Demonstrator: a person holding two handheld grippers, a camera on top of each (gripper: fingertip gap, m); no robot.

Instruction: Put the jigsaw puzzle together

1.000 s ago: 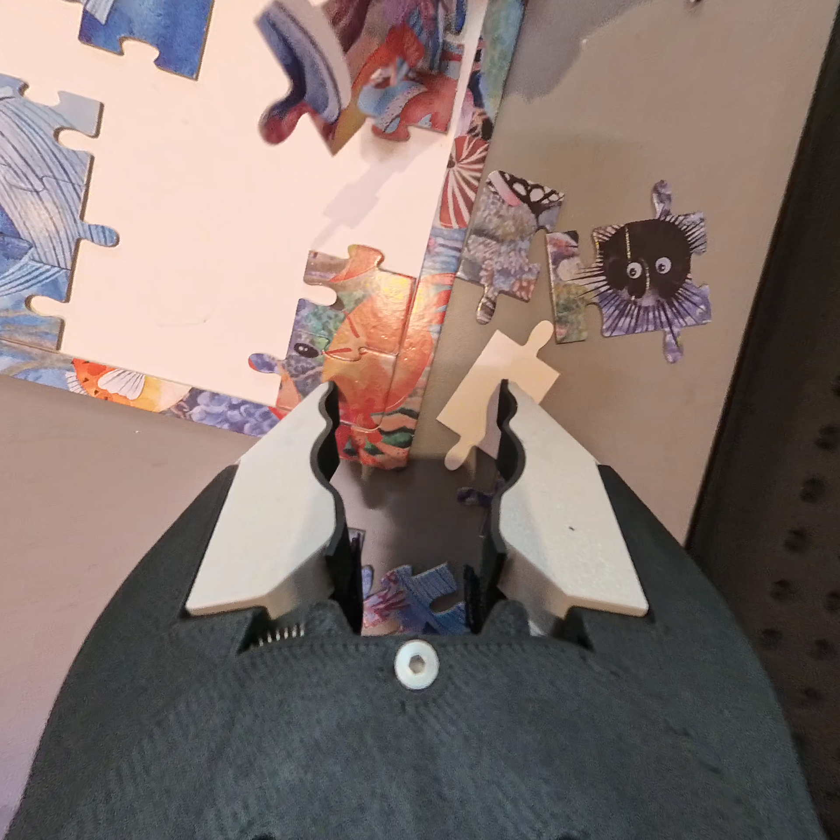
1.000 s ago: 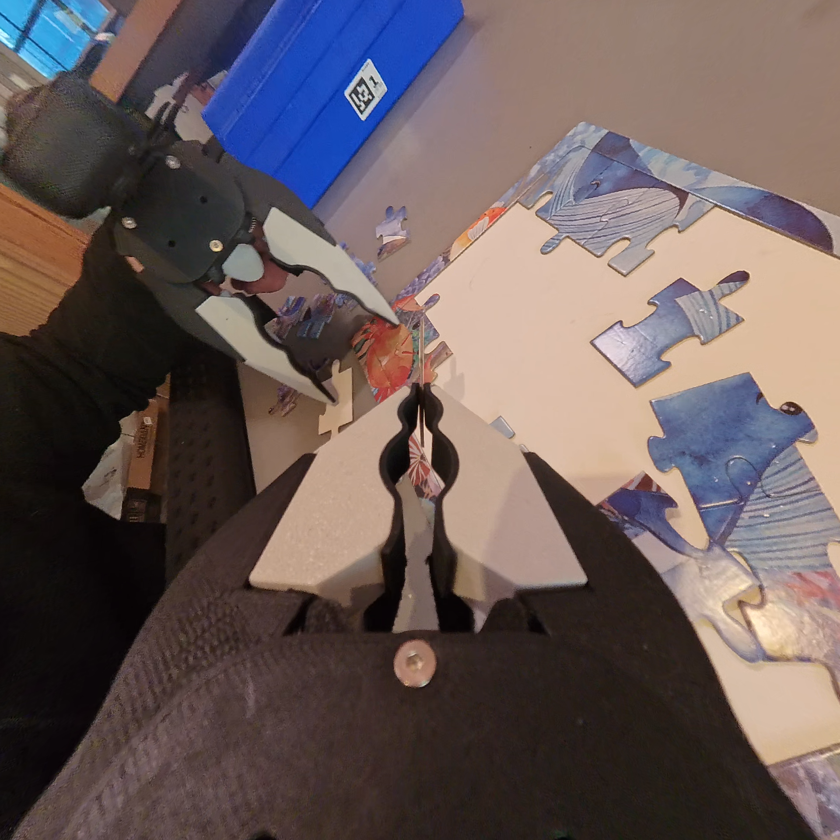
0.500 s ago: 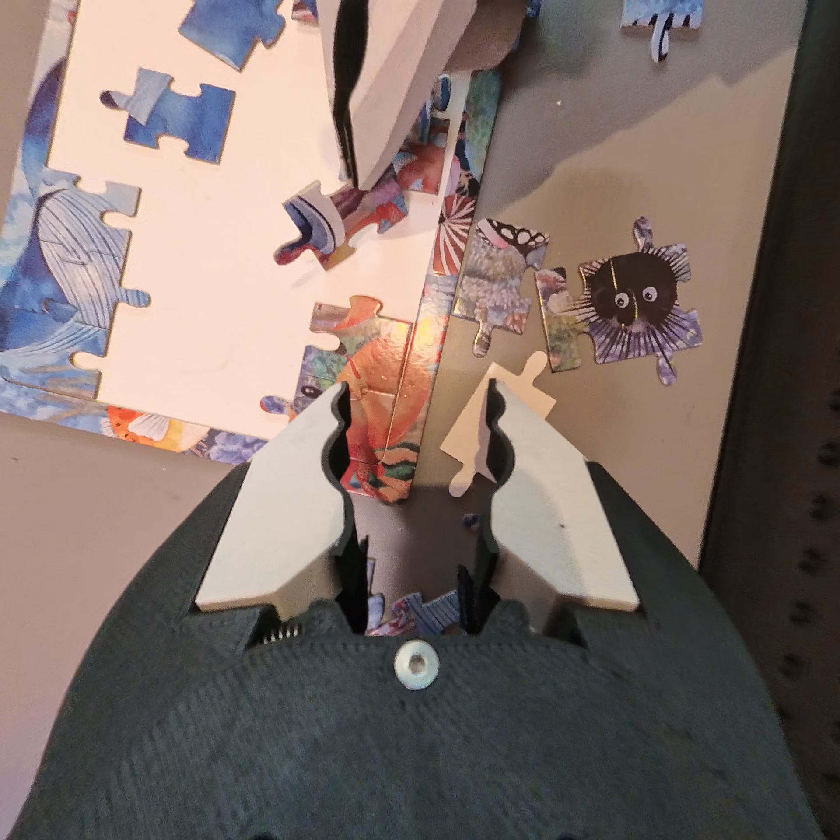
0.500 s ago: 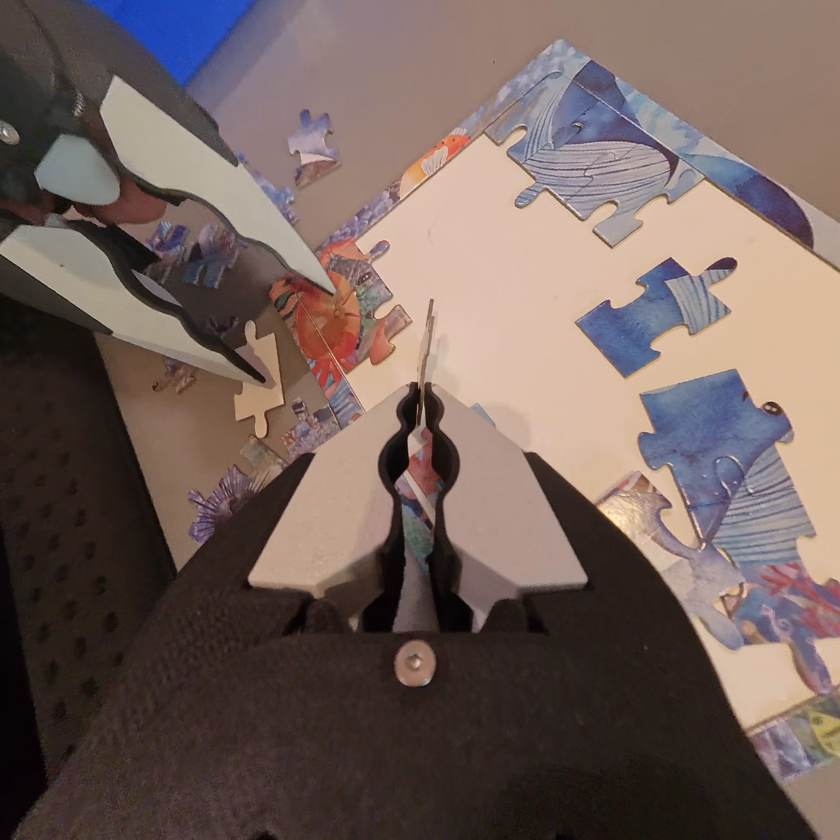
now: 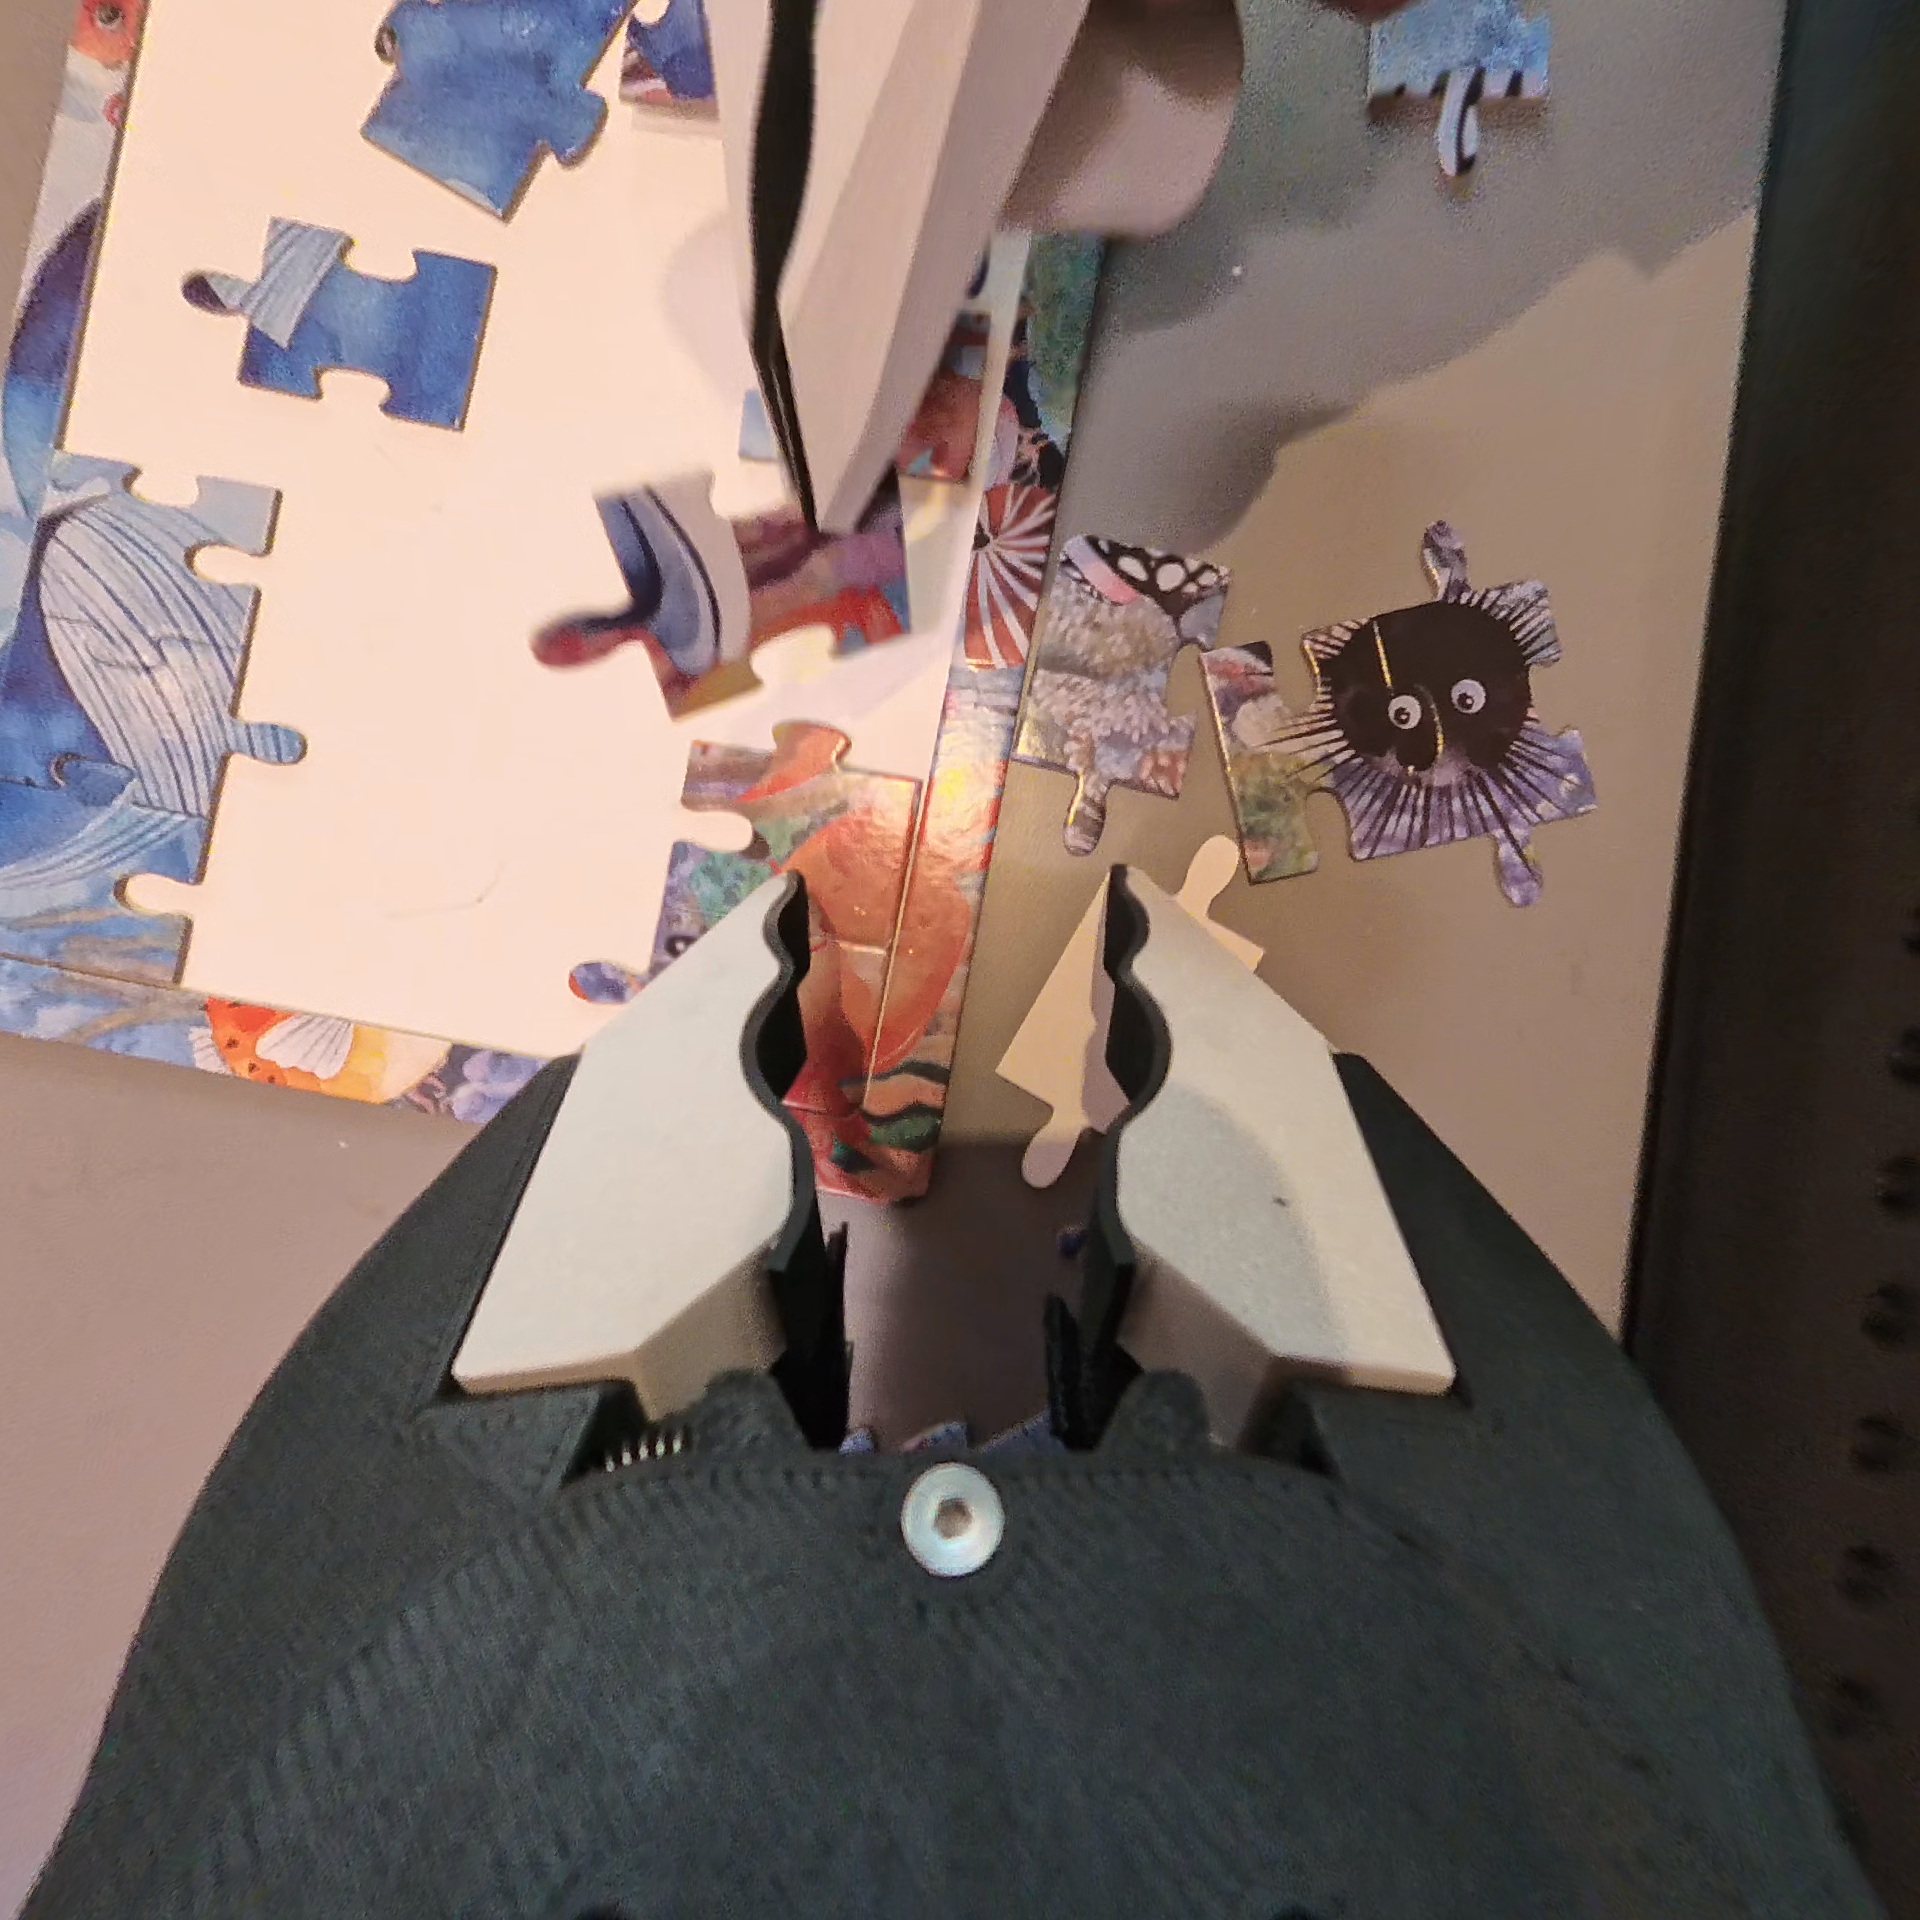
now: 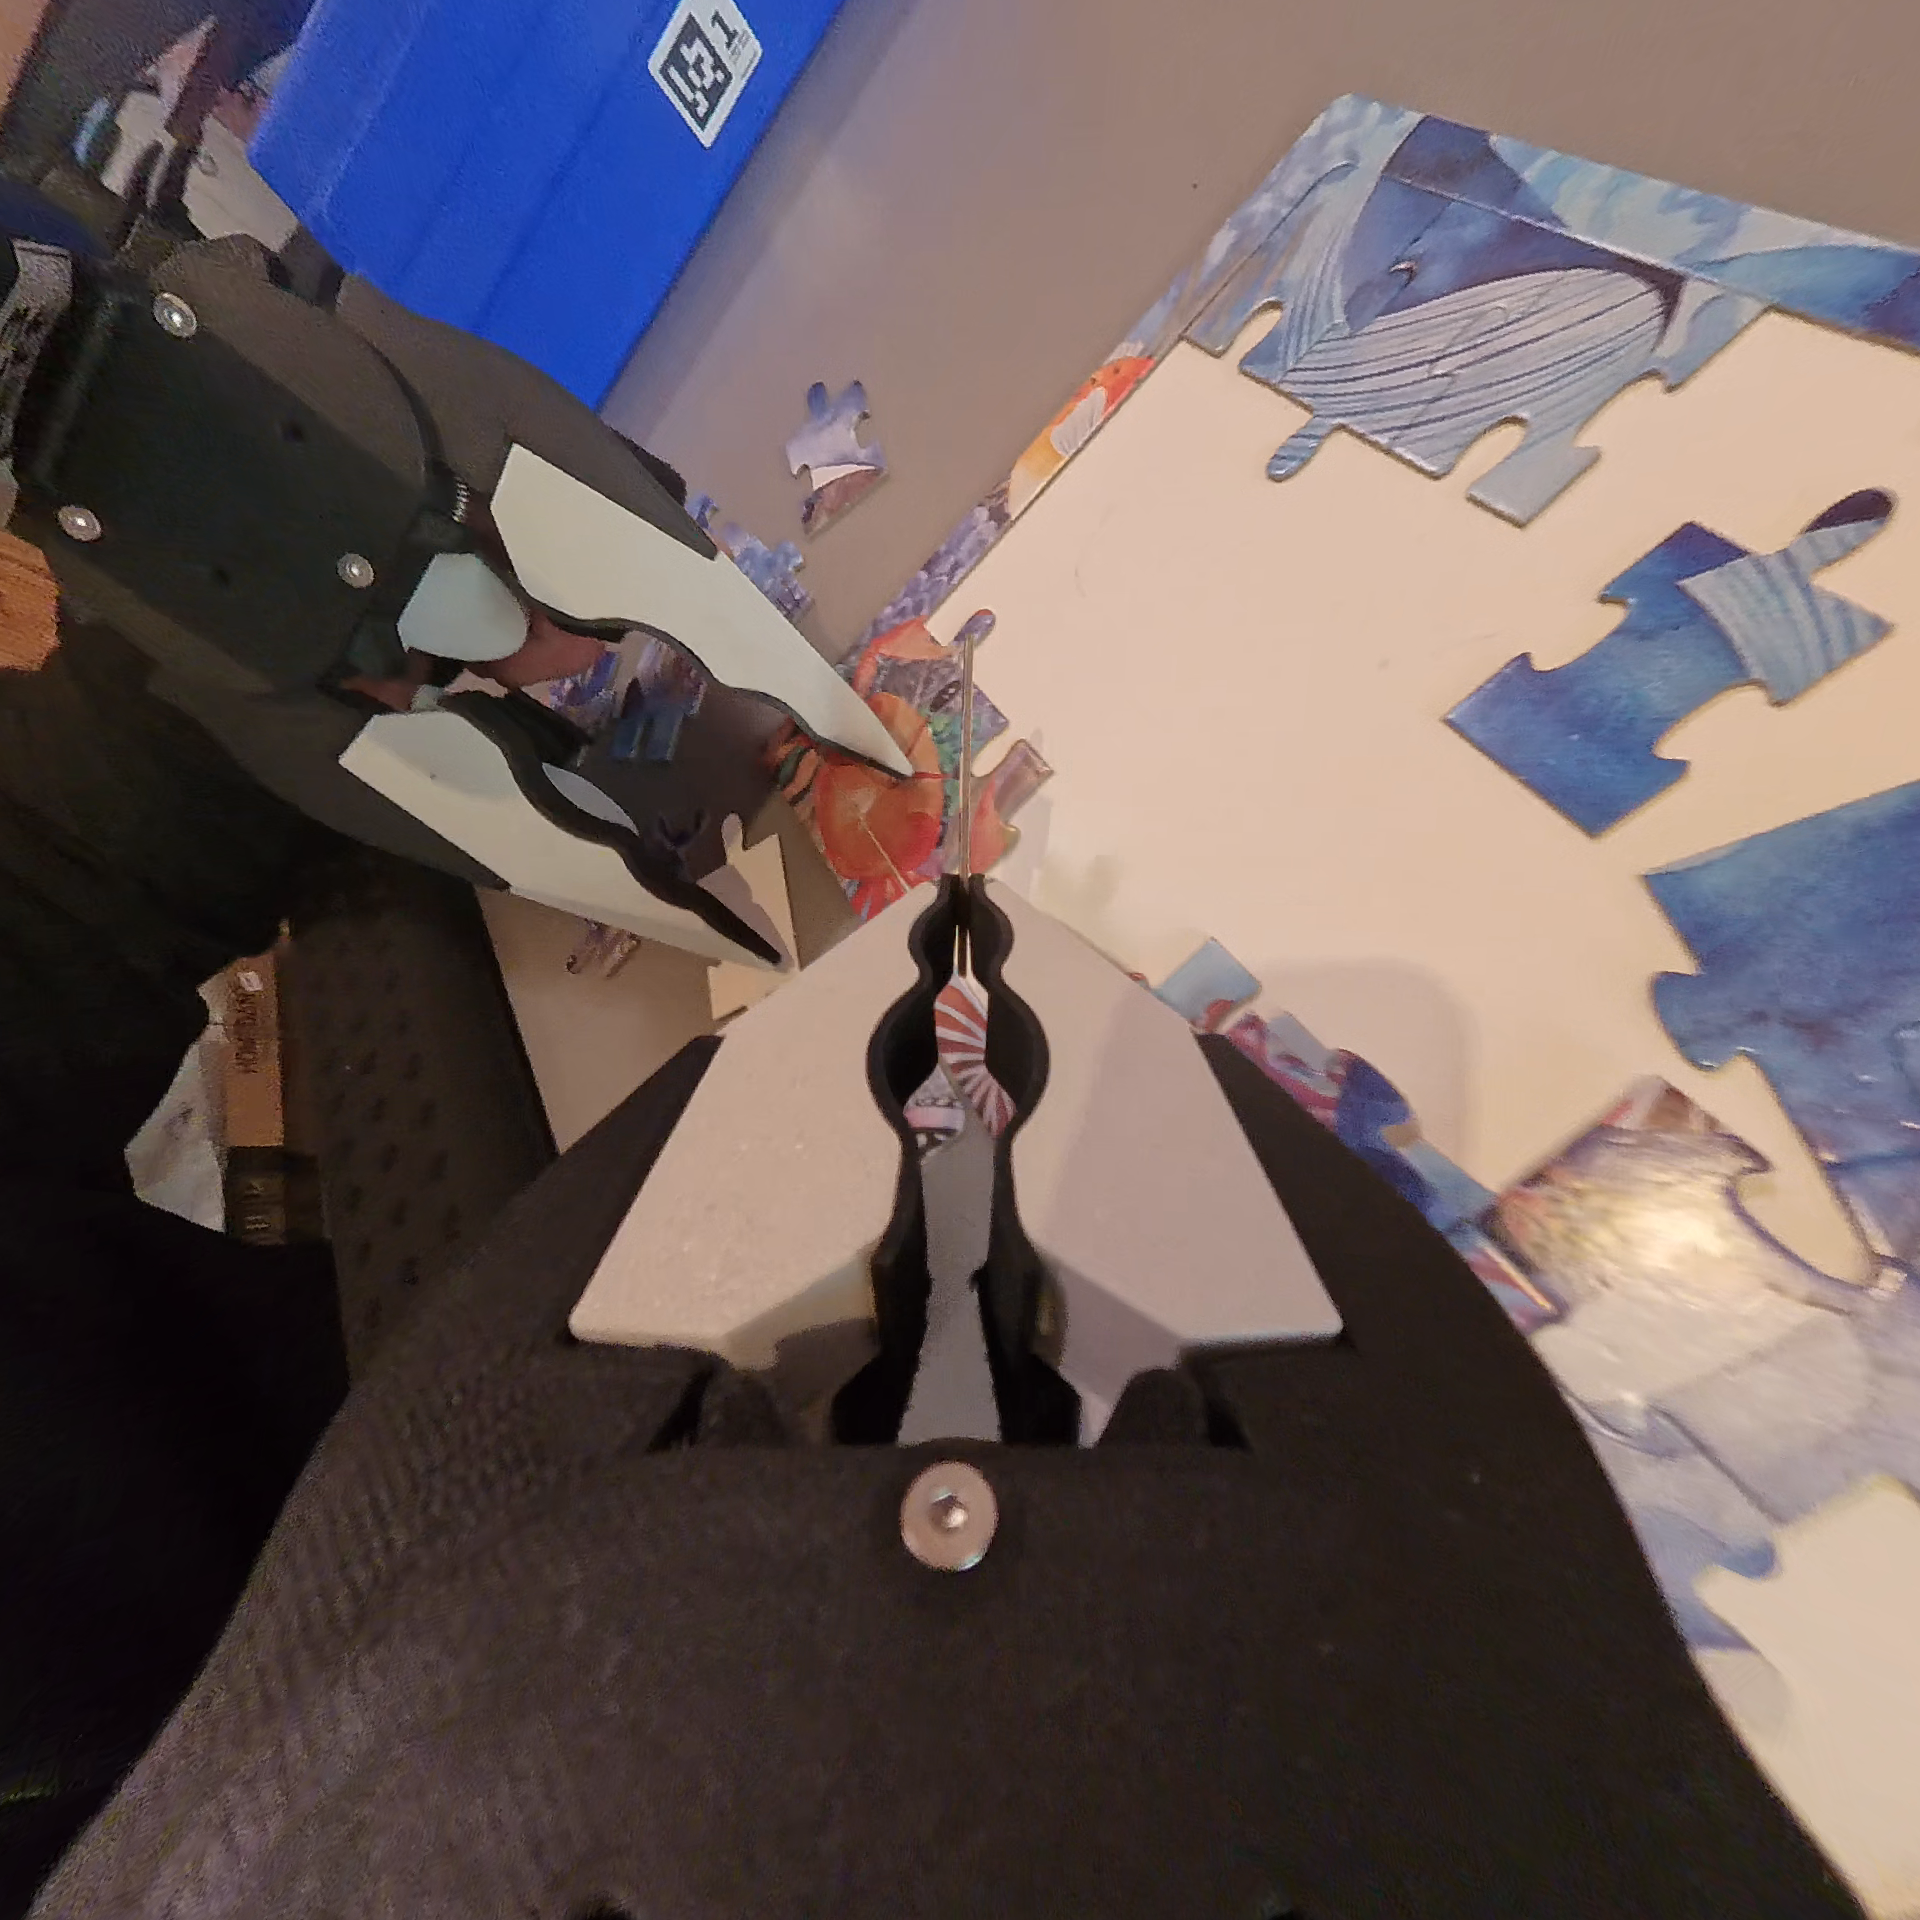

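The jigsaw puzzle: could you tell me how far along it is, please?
Done: the whale section and orange fish corner sit in the board. In hand: the right gripper pinches a colourful piece above the board; the left gripper is open. Left: most of the board and loose pieces like the black urchin.

We see the puzzle board (image 5: 436,727) to the left on the table (image 5: 1403,1039), with 3 loose pieces just off its right edge: 1 beside the border (image 5: 1127,686), the next (image 5: 1434,717) to its right, and 1 face-down piece (image 5: 1070,1029) nearer us. A box (image 6: 520,177) stands behind the board's far corner.
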